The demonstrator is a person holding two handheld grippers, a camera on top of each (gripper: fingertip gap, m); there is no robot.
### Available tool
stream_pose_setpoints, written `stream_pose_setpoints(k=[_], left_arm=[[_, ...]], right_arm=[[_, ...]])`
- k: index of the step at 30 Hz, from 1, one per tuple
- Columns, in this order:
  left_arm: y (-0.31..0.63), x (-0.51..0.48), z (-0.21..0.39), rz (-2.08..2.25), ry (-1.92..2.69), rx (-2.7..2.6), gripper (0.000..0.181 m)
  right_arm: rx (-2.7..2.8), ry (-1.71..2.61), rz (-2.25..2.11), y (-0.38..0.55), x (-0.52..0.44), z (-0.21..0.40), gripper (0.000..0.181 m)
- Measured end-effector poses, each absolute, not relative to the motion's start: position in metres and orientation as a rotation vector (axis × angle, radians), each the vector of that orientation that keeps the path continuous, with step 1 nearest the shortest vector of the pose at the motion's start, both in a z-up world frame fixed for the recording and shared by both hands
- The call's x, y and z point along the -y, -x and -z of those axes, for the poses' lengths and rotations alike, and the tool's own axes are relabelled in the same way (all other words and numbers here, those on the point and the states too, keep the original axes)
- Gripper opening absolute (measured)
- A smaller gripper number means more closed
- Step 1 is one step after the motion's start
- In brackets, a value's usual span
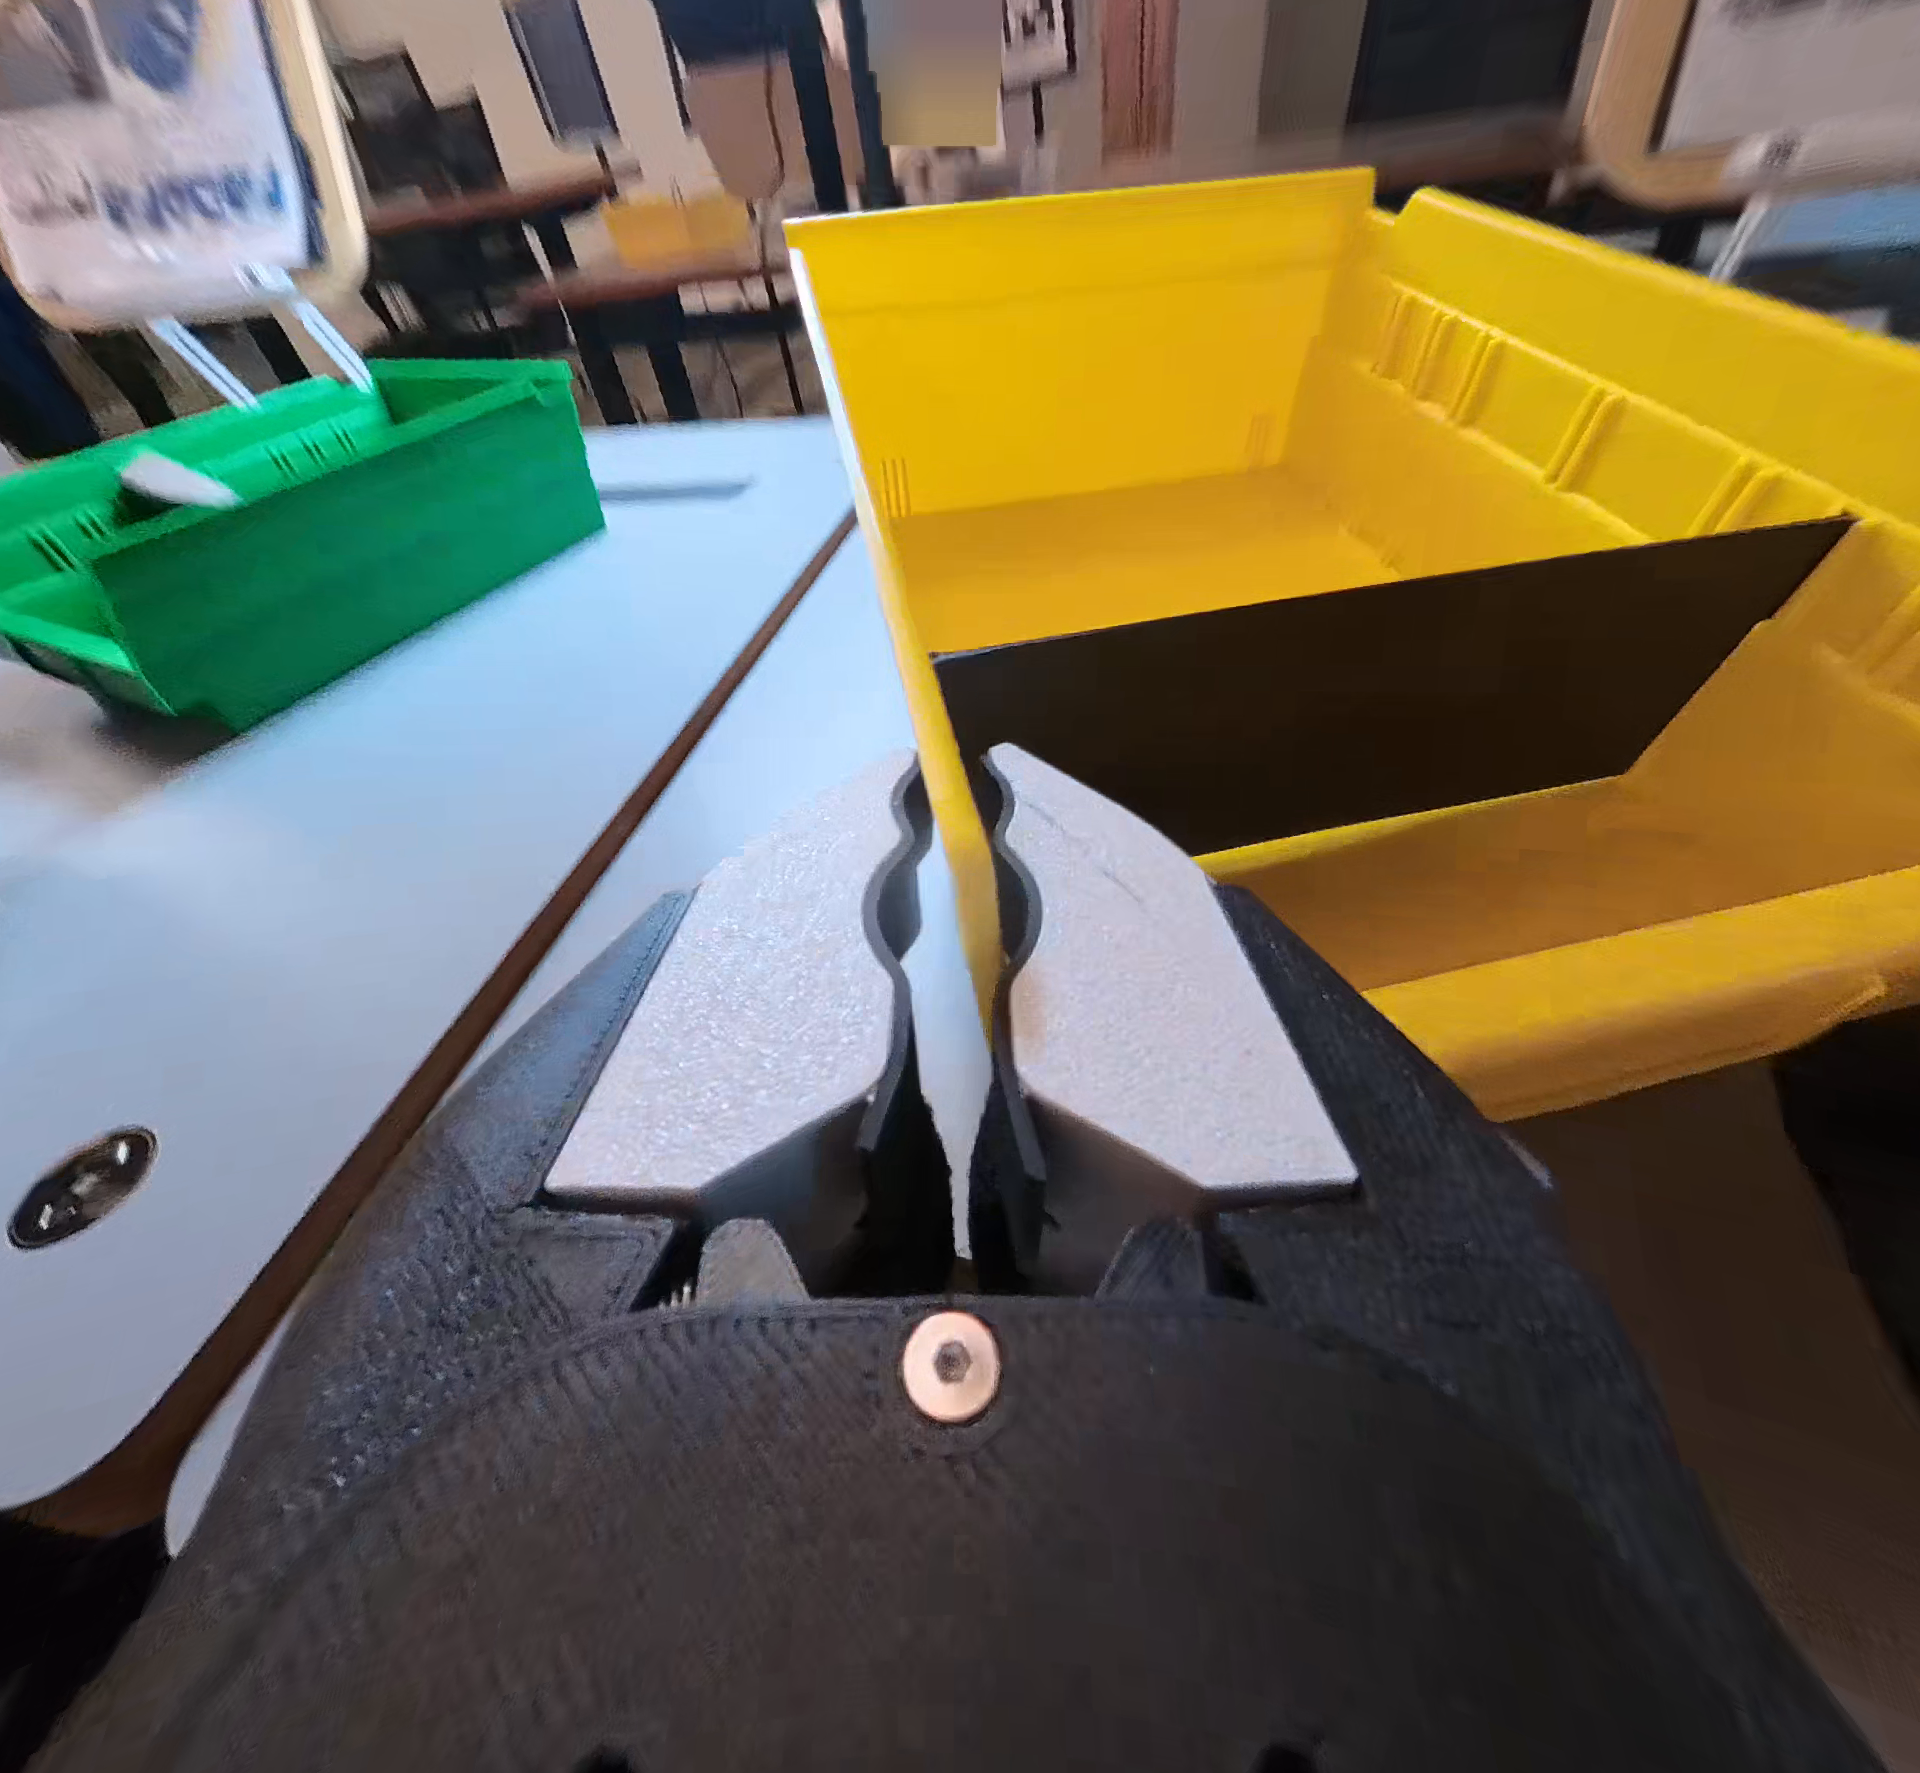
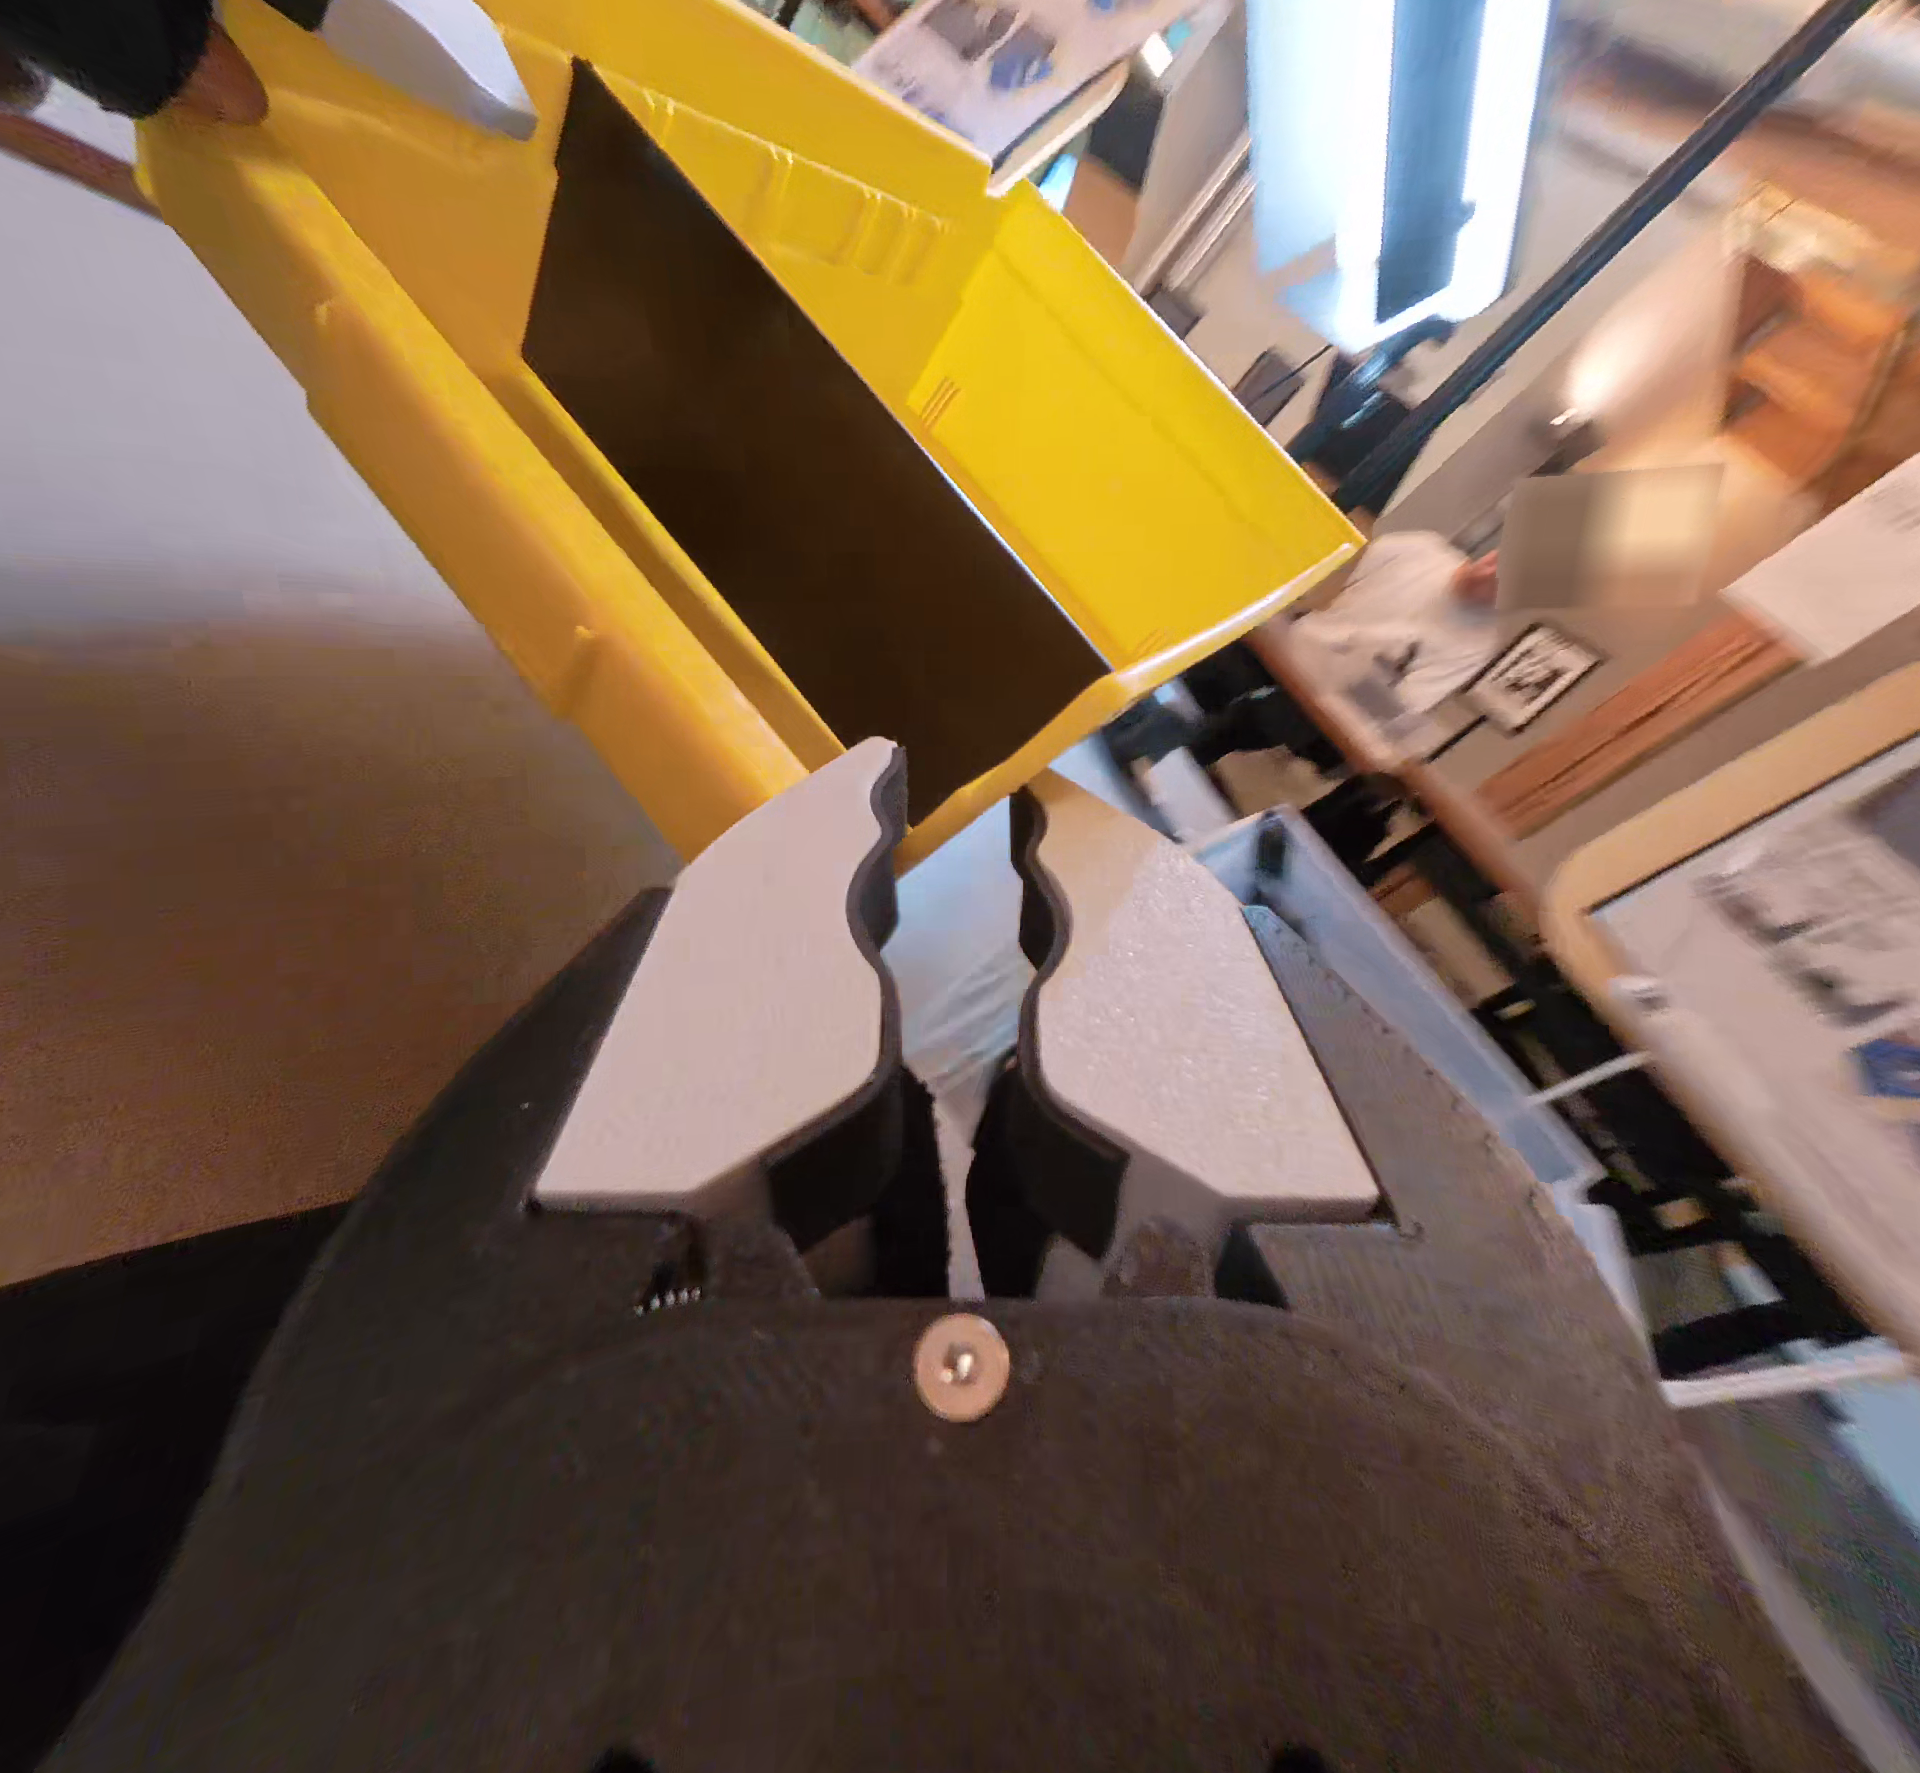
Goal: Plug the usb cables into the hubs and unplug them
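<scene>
No USB cable or hub shows in either view. A yellow bin (image 1: pixel 1143 352) with a black divider (image 1: pixel 1351 684) across it fills both views. My left gripper (image 1: pixel 951 773) is shut on the bin's left side wall near its front corner. My right gripper (image 2: pixel 961 783) is shut on the bin's other side wall (image 2: pixel 1091 435), next to the divider (image 2: pixel 779 518). The bin looks strongly tilted in the right wrist view. The left gripper's fingers (image 2: pixel 416 50) and a gloved hand (image 2: pixel 104 9) show at the bin's far wall there. The compartments I can see are empty.
A green bin (image 1: pixel 312 560) sits on the grey table (image 1: pixel 312 892) to the far left. A brown seam (image 1: pixel 665 736) runs between two table tops. A pale bin edge (image 2: pixel 1351 944) lies right of my right gripper. Chairs and desks stand behind, blurred. My hands' fingertips stand some 20 centimeters from each other.
</scene>
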State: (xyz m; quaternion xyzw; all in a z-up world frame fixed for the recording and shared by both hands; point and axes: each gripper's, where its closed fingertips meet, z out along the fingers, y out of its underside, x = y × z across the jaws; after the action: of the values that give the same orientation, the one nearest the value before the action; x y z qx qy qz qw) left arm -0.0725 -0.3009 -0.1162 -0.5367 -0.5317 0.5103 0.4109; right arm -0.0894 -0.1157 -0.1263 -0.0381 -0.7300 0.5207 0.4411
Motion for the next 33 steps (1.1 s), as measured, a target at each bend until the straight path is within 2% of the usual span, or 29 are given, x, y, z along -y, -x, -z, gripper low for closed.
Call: stream_pose_setpoints(k=[6, 11, 23, 33], left_arm=[[0.063, 0.234, 0.041, -1.328, 1.099, 1.048, 0.008], [0.074, 0.124, 0.027, -1.227, 1.159, 0.848, 0.009], [0.123, -0.139, 0.057, -0.837, 1.462, 0.569, 0.016], [0.159, -0.227, 0.14, -0.702, 1.666, 0.563, 0.016]], right_arm=[[1.562, 0.076, -1.224, 0.069, 0.045, 0.061, 0.018], [1.475, 0.192, -1.087, 0.051, -0.063, 0.053, 0.018], [1.41, 0.638, -0.795, 0.039, -0.301, 0.079, 0.016], [1.463, 0.953, -0.707, 0.061, -0.378, 0.171, 0.014]])
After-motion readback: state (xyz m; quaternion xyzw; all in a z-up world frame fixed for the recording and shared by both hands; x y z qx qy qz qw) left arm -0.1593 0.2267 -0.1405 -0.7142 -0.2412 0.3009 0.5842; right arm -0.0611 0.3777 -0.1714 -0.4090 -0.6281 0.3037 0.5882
